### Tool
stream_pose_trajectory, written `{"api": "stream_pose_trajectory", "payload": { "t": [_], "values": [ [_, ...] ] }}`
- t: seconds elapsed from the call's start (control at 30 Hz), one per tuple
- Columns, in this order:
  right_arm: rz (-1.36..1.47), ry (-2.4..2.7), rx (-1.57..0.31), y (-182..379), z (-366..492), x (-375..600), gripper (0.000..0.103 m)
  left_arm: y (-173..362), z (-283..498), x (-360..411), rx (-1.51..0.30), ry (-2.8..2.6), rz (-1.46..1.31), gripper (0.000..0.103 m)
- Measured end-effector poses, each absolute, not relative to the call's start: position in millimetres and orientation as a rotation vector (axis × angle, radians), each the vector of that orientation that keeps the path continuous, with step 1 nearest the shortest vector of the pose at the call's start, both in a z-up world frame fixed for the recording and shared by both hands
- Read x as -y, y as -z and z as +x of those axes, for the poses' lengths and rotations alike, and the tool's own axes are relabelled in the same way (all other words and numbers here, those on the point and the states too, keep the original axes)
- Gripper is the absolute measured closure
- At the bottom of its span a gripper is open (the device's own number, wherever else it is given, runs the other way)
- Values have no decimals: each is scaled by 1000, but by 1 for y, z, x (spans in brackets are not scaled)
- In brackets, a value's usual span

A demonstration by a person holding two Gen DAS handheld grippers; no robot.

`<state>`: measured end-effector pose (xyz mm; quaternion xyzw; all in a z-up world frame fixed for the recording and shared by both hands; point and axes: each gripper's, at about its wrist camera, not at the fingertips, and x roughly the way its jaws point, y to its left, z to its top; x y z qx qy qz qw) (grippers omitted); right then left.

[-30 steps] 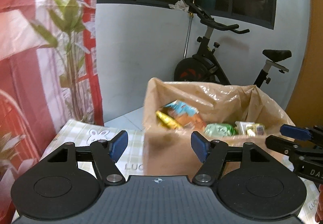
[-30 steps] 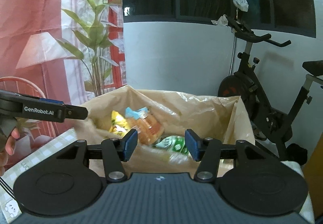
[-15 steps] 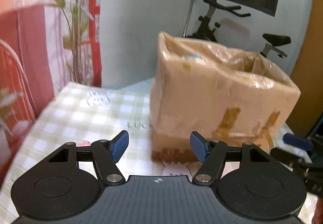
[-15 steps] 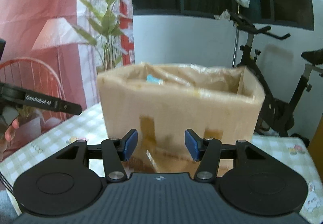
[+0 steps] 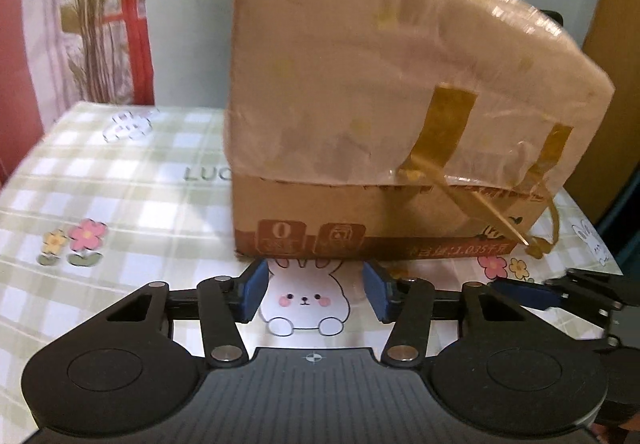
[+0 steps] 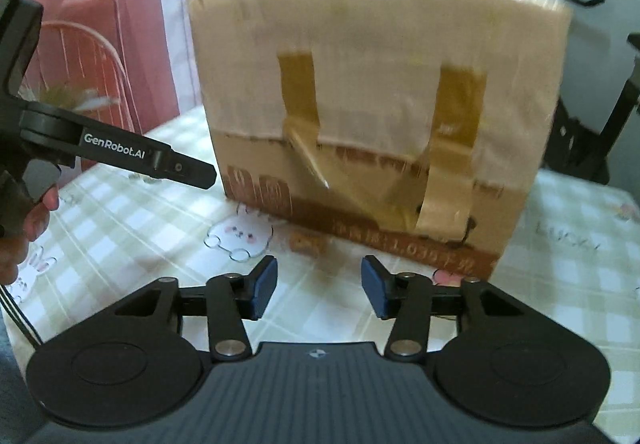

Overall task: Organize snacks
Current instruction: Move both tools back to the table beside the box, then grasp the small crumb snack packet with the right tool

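The cardboard box (image 5: 380, 116) lined with a plastic bag stands upright on the checked worktop (image 5: 120, 180), directly ahead of both tools; the snacks inside it are hidden from these low views, since only the box's outer walls are seen. The left tongs (image 5: 315, 290) are held low over the worktop, just short of the box's bottom edge, above a printed rabbit (image 5: 306, 300) on the cloth; their jaws are closing with nothing between them. The right tongs (image 6: 319, 286) are placed likewise before the taped face of the box (image 6: 380, 104), their jaws also closing on empty space, well short of shut. The step in hand is judged to be an approach to the box. For a sound result, the tongs should be raised above the rim before any packet is sought, as the wall blocks access from this level. The loose strips of brown tape (image 6: 452, 148) should be avoided, since a pad could snag on them. The bag lining should not be pinched together with a snack.
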<state>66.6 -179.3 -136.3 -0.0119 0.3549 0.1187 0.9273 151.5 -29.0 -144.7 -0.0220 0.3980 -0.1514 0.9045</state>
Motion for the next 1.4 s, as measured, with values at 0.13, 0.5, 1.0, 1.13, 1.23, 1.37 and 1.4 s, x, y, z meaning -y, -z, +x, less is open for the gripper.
{"api": "stream_pose_trajectory", "payload": {
  "t": [0.13,0.5,1.0,1.13,1.23,1.37,1.4],
  "values": [
    [-21,-260,-766,154,95,183,61,161,166,40,-856,347,-71,50],
    [-118,-353,-803,179,137,176,68,189,182,46,-911,434,-167,51],
    [-144,-410,-814,187,144,173,86,202,190,54,-937,487,-182,79],
    [-118,-400,-809,184,139,174,88,202,178,54,-942,496,-158,83],
    [-86,-394,-803,180,134,176,89,201,167,54,-938,488,-145,83],
    [-90,-395,-804,178,124,171,89,201,153,51,-943,478,-157,83],
    [-92,-394,-806,178,122,170,89,199,150,50,-939,477,-162,83]
  ]
}}
